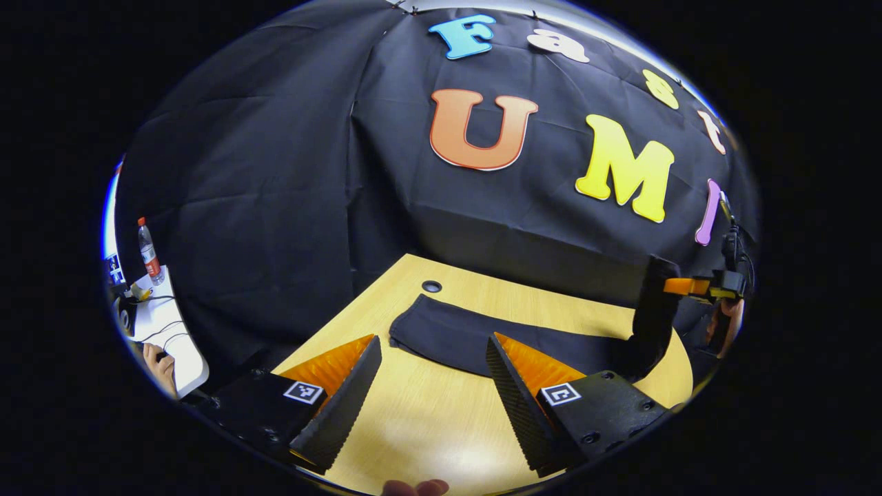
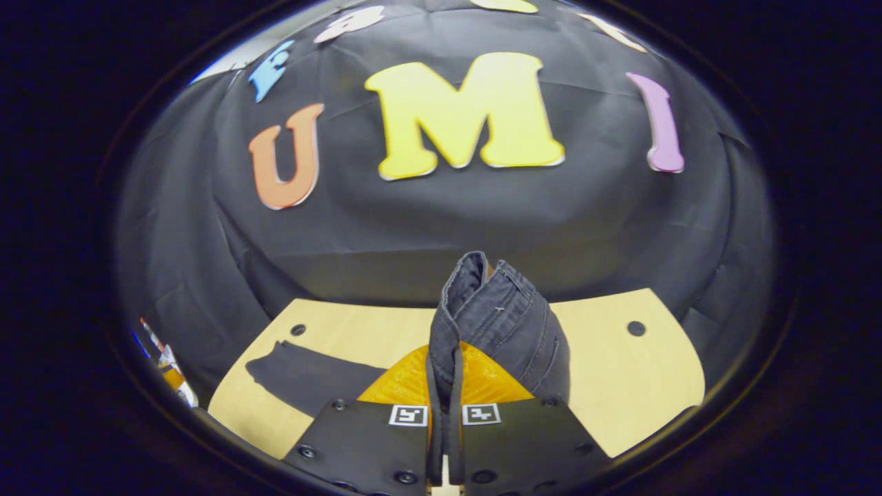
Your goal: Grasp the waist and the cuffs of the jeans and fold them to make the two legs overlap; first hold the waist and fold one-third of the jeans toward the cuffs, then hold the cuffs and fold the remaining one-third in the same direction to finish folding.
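Two legs of the dark denim jeans (image 1: 475,337) are seen lying as one long strip across the pale wooden table (image 1: 427,413), so the overlapping of the legs is judged to be done already. One end of the strip is flat near the round cable hole (image 1: 431,286) in the tabletop, and from its plain, narrow edge this is taken to be the cuff end. The other end is raised off the table, which suggests that the first third-fold, waist toward cuffs, is only just being started; that fold and the later cuff fold are both judged to be left.

In the right gripper view, the right gripper (image 2: 444,406) is seen clamped on a bunched, stitched edge of the jeans, with cloth pinched between both fingers and standing up above them. Whether that edge is the waistband cannot be told for certain. The same gripper is seen far off in the left gripper view, with the cloth hanging from it.

The left gripper (image 1: 431,386) is held wide apart above bare tabletop, just short of the cloth's near edge, with nothing gripped or touched.
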A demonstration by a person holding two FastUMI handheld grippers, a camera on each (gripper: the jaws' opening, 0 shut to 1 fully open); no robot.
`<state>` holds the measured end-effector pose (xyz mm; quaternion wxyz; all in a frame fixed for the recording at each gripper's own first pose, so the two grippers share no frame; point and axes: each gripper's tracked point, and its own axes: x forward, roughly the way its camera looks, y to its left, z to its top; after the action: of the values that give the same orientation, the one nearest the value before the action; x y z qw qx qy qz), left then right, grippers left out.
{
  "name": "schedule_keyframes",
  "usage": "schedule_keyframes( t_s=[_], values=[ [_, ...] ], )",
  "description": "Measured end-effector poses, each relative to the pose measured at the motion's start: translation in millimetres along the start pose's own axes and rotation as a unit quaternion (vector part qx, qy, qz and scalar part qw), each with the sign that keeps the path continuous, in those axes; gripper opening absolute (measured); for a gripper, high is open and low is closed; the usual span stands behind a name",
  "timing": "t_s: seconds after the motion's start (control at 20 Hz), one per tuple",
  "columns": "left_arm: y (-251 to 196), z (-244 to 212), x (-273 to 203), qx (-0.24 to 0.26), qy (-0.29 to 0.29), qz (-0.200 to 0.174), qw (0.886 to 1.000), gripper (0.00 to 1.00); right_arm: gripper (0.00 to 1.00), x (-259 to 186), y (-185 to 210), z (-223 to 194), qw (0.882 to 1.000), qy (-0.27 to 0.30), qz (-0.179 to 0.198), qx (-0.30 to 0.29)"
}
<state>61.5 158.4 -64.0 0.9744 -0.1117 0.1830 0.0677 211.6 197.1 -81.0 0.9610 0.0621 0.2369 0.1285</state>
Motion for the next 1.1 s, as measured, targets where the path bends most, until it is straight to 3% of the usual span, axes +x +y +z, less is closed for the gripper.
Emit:
schedule_keyframes(
  t_s=[0.25,0.3,0.35,0.6,0.7,0.85,1.0,1.1],
  values=[
    [32.5,-3.2,-2.8,-0.017,0.000,0.007,1.000,0.98,0.04,49.6,68.0,-69.1,0.997,0.049,0.003,-0.052],
    [36.6,-3.4,-3.3,-0.021,0.001,0.008,1.000,0.99,0.00,59.4,75.1,-82.5,0.997,0.060,-0.001,-0.058],
    [41.0,-2.8,-4.6,-0.024,0.001,0.010,1.000,0.99,0.04,68.7,79.6,-97.5,0.995,0.074,-0.008,-0.065],
    [59.8,-4.6,-6.1,-0.037,0.004,0.019,0.999,0.98,0.00,101.6,97.3,-156.0,0.987,0.115,-0.022,-0.107],
    [63.2,-5.2,-5.8,-0.044,0.006,0.022,0.999,0.98,0.19,102.9,101.1,-161.2,0.986,0.118,-0.014,-0.120],
    [65.1,-4.5,-3.4,-0.046,0.006,0.028,0.999,0.98,0.33,95.8,110.4,-154.1,0.986,0.110,0.007,-0.123],
    [59.8,-2.0,0.5,-0.045,0.004,0.025,0.999,0.98,0.61,76.5,111.7,-133.9,0.990,0.091,0.022,-0.109],
    [54.6,0.2,6.0,-0.054,0.002,0.020,0.998,0.98,0.66,55.3,112.2,-118.3,0.991,0.079,0.037,-0.099]
  ],
)
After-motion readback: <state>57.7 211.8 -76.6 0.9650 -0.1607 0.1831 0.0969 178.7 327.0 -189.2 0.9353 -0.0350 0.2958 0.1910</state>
